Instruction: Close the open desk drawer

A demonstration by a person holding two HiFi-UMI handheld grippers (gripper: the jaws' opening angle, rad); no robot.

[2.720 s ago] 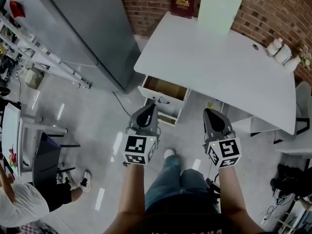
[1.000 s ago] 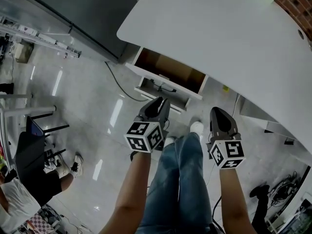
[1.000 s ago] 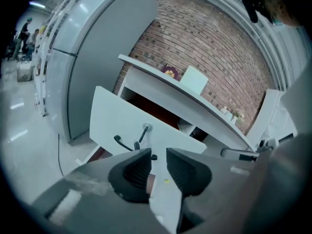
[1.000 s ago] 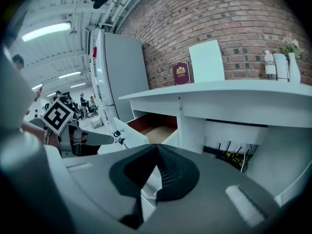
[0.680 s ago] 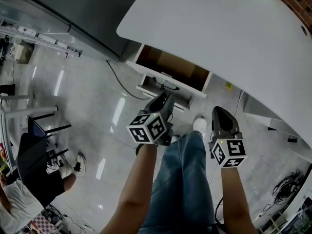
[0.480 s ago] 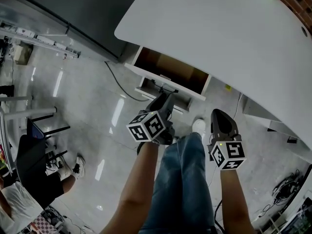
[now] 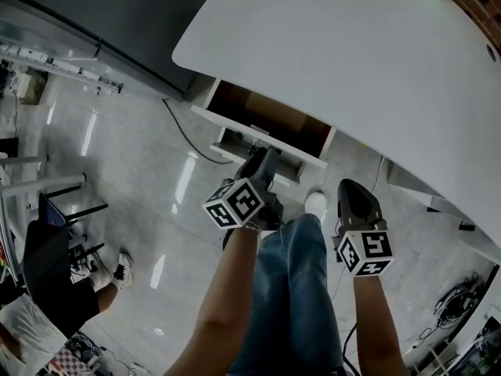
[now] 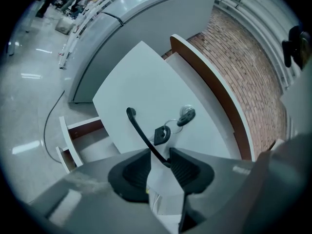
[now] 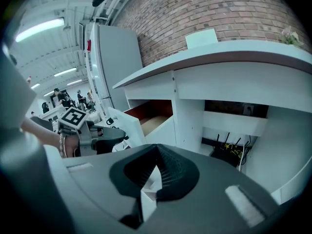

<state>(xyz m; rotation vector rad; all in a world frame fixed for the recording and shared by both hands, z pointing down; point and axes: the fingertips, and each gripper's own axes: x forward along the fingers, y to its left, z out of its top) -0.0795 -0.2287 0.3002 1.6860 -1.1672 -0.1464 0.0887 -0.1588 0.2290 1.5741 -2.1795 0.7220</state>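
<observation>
- Two drawers jut out from under the white desk (image 7: 352, 61). The upper open drawer (image 7: 270, 122), brown inside, sticks out at the desk's front edge. In the head view it lies at 12 o'clock from your left tongs (image 8: 158, 155).
- Your left tongs are right up at that drawer's white front. Their jaws stand partly apart and have just been closing, with the black handle (image 8: 140, 130) running between them. The pads do not clamp it, since a pale gap shows on the left-hand side. The handle's near end lies close against the right-hand pad, and you cannot tell whether it touches.
- In the left gripper view, a key (image 8: 186, 115) sits in the lock at 2 o'clock from the handle's middle. A dark fob (image 8: 162, 134) hangs from it on a ring, just beside the handle.
- The lower drawer (image 8: 62, 129) shows at 8 o'clock from the handle, only slightly out.
- Your right tongs (image 9: 156, 152) have their jaws together and hold nothing. They hang apart from the desk, at 3 o'clock from the left tongs in the head view. In the right gripper view the open drawer is at 11 o'clock.
- Your white shoe (image 7: 315, 204) is on the floor between the two tongs.
- A black cable (image 7: 182, 131) trails across the grey floor at 9 o'clock from the drawers.
</observation>
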